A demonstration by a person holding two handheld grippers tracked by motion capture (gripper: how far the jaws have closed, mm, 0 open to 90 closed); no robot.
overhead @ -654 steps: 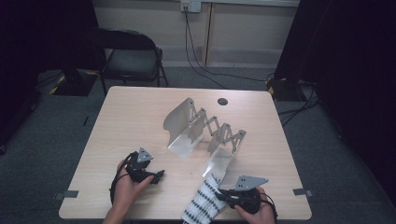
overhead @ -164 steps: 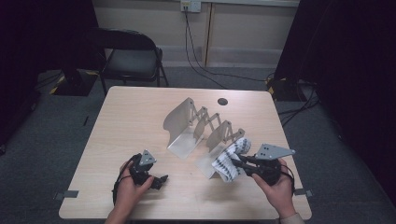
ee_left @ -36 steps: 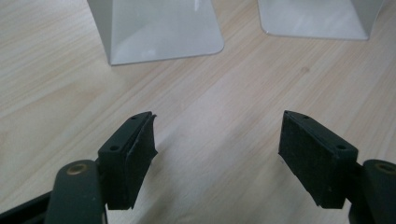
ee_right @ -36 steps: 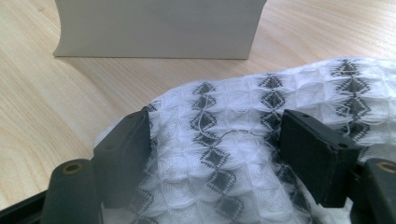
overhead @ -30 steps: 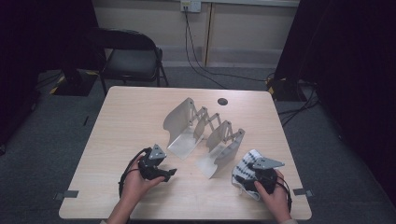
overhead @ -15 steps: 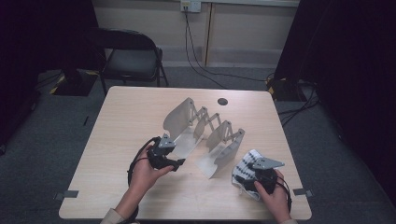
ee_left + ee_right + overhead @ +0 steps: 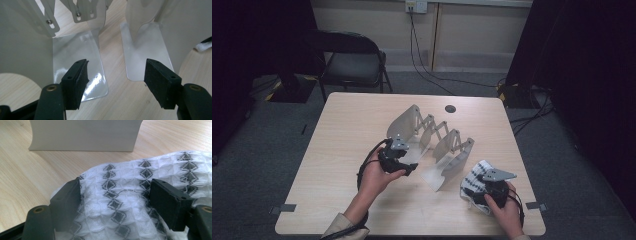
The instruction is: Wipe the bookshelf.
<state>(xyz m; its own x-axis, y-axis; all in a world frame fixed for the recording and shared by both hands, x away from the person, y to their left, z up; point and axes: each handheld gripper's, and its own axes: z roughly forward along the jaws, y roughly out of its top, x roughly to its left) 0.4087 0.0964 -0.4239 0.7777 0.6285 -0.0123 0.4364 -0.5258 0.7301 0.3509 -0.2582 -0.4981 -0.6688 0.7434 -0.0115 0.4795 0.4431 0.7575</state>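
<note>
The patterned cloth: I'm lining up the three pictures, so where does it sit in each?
High view: cloth lower right, under the right gripper.
Left gripper view: white scrap at the right edge.
Right gripper view: bottom centre, between the fingers.
Shared landmark: the metal folding rack.

Light wood-grain rectangular table (image 7: 337, 150), with a small round black cable port (image 7: 450, 108) near its far edge. Black folding metal chair (image 7: 352, 62) on the grey carpet beyond the far left corner. White wall socket (image 7: 416, 6) on the beige back wall, black cables (image 7: 432, 75) trailing down to the floor. Dark curtains (image 7: 587, 75) at both sides.
</note>
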